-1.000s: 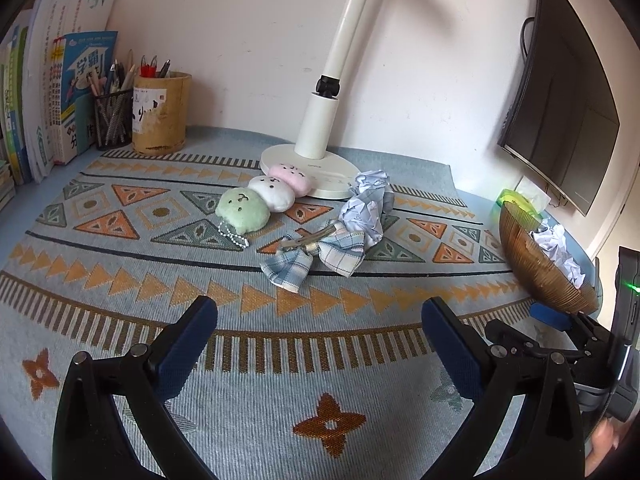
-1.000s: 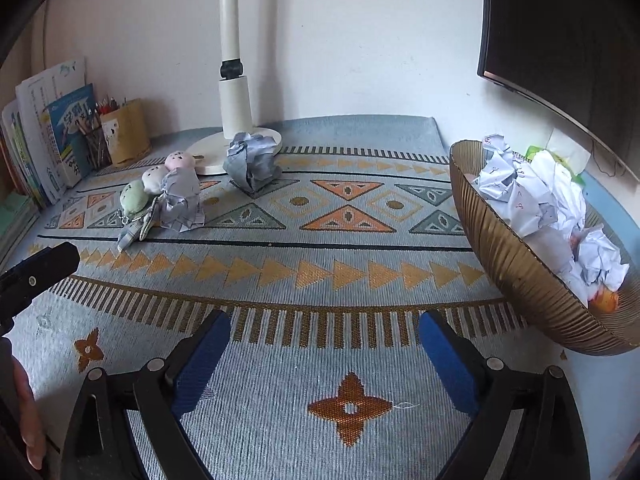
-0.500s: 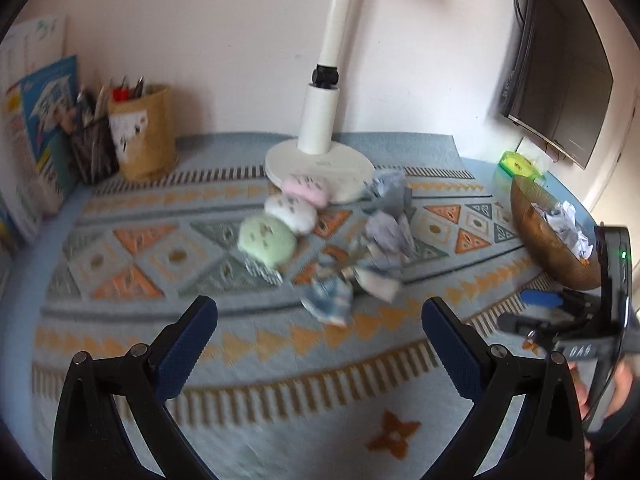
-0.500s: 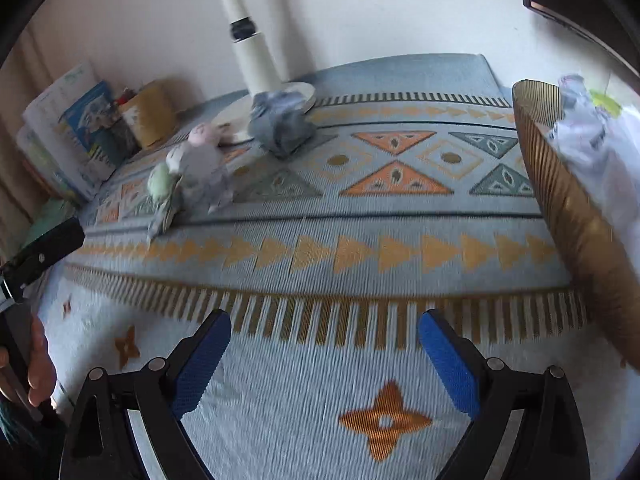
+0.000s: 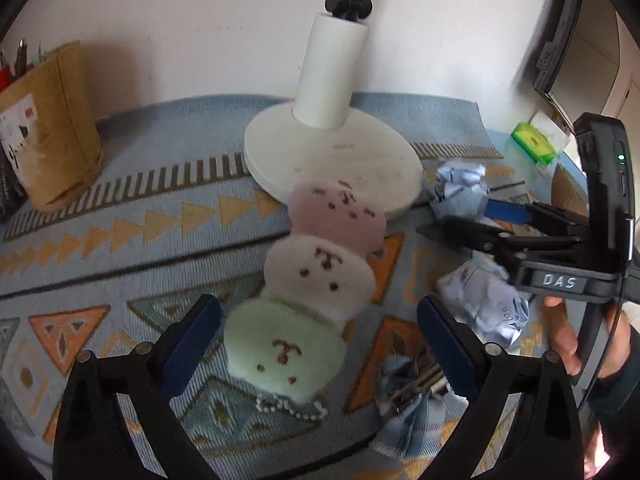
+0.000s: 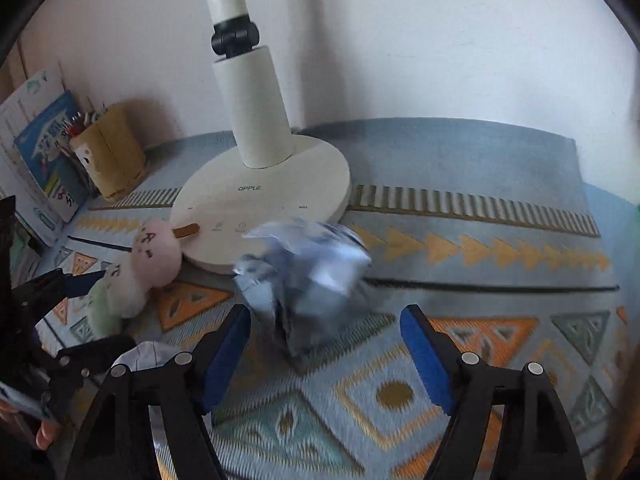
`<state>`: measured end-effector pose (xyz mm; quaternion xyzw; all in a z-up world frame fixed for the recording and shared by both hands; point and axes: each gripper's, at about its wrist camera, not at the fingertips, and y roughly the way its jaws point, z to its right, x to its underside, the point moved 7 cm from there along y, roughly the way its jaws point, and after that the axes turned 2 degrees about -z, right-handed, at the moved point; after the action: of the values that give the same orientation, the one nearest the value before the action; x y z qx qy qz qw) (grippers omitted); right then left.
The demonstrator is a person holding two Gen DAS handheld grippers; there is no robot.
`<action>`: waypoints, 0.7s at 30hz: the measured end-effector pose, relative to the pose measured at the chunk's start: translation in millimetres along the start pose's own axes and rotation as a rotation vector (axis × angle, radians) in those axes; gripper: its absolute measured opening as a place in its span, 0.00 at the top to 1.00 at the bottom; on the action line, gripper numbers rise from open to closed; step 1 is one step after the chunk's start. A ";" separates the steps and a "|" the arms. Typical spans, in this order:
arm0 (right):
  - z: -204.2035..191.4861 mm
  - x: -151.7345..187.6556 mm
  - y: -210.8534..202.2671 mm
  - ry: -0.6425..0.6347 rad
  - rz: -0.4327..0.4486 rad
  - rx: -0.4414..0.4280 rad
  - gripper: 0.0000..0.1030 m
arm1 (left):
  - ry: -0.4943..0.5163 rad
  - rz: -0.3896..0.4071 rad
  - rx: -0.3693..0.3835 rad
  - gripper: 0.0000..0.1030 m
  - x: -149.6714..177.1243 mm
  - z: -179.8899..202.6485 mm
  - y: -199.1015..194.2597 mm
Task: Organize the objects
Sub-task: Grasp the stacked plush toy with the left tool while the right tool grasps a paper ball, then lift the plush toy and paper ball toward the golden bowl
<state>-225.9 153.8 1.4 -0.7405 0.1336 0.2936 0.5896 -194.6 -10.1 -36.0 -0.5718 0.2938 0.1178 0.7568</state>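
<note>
Crumpled paper ball (image 6: 304, 276) between open gripper (image 6: 326, 340)

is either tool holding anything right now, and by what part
Nothing is held. The left tool is open around the plush toy; the right tool, jaws just closing, stands open before the crumpled paper ball.

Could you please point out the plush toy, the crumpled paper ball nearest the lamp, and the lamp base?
plush toy (image 5: 286, 350): left wrist view, green end segment.
crumpled paper ball (image 6: 308, 268): right wrist view, its middle.
lamp base (image 6: 312, 176): right wrist view, bare top of disc.
</note>
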 end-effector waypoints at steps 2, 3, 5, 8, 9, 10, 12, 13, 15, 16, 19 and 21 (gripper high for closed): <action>0.0 -3.5 4.4 0.018 -0.002 -0.016 0.33 | -0.013 -0.013 -0.056 0.24 -4.2 -1.2 3.3; 0.2 -4.9 3.8 0.020 0.007 -0.014 0.37 | -0.022 -0.030 -0.032 0.31 -4.8 -1.3 5.6; 1.2 -5.2 1.1 0.024 0.023 -0.016 0.41 | -0.027 -0.009 -0.032 0.37 -7.1 -0.3 6.5; 5.1 -5.1 -8.9 0.041 0.059 -0.023 0.46 | -0.017 0.010 -0.020 0.43 -6.3 4.4 2.3; 7.9 -4.4 -12.7 0.047 0.069 -0.014 0.46 | -0.020 0.022 -0.017 0.43 -6.1 5.9 -1.8; 9.2 -3.1 -17.4 0.051 0.075 -0.010 0.46 | -0.025 0.028 -0.005 0.43 -7.3 6.3 -5.0; 12.0 5.9 -34.1 0.061 0.070 -0.020 0.46 | -0.034 0.054 0.013 0.43 -6.4 12.2 -20.3; 13.2 10.2 -42.8 0.064 0.068 -0.030 0.46 | -0.034 0.075 0.014 0.43 -6.3 15.9 -30.2; 15.5 28.8 -78.4 0.074 0.084 -0.059 0.46 | -0.037 0.120 0.022 0.43 -1.5 28.5 -56.8; 15.3 39.2 -93.0 0.075 0.090 -0.075 0.45 | -0.038 0.140 0.018 0.43 3.7 38.2 -71.2; 13.4 81.3 -133.7 0.061 0.088 -0.092 0.44 | -0.040 0.161 0.050 0.43 35.8 73.3 -100.9; 12.6 117.5 -152.6 0.045 0.090 -0.080 0.43 | -0.047 0.143 0.070 0.43 67.6 99.4 -105.7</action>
<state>-53.3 224.3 51.4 -0.7632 0.1683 0.3082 0.5424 -55.4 38.5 26.2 -0.5196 0.3198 0.1747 0.7728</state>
